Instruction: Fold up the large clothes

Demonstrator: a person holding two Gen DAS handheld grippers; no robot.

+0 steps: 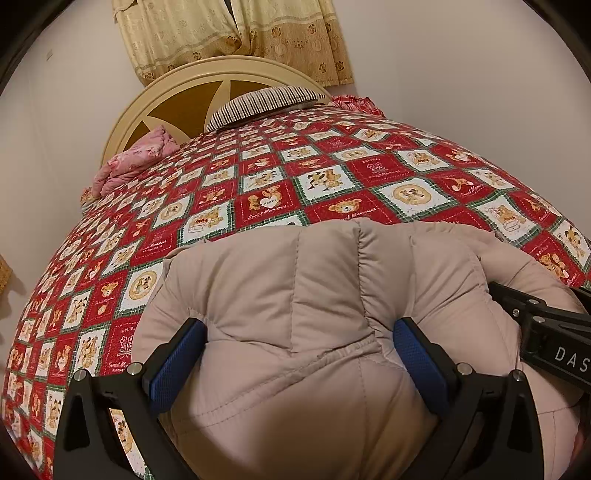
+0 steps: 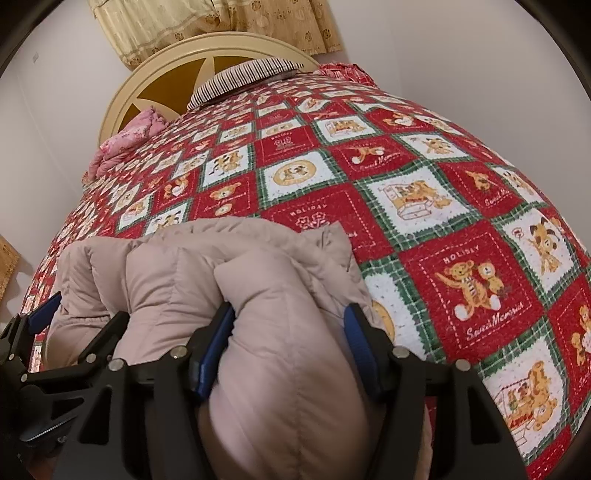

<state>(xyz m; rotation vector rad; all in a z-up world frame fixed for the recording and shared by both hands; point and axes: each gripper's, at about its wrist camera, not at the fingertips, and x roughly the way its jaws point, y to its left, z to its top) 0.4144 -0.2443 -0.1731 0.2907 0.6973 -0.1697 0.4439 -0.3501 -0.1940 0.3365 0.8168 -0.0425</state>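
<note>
A beige quilted puffer jacket [image 1: 295, 295] lies bunched and folded at the near edge of the bed; it also shows in the right wrist view [image 2: 207, 280]. My left gripper [image 1: 299, 332] has its blue-padded fingers wide apart with a thick bulge of the jacket between them, pads touching the fabric on both sides. My right gripper [image 2: 288, 325] clamps a thick roll of the jacket between its blue pads. The right gripper body shows at the right edge of the left wrist view [image 1: 546, 332], and the left gripper shows at the left edge of the right wrist view [image 2: 40, 314].
The bed is covered by a red, white and green teddy-bear patchwork quilt [image 1: 332, 177]. A striped pillow [image 1: 262, 101], a pink bundle [image 1: 136, 158] and a cream headboard [image 1: 192, 77] are at the far end. Curtains [image 1: 236, 33] hang behind. White walls flank the bed.
</note>
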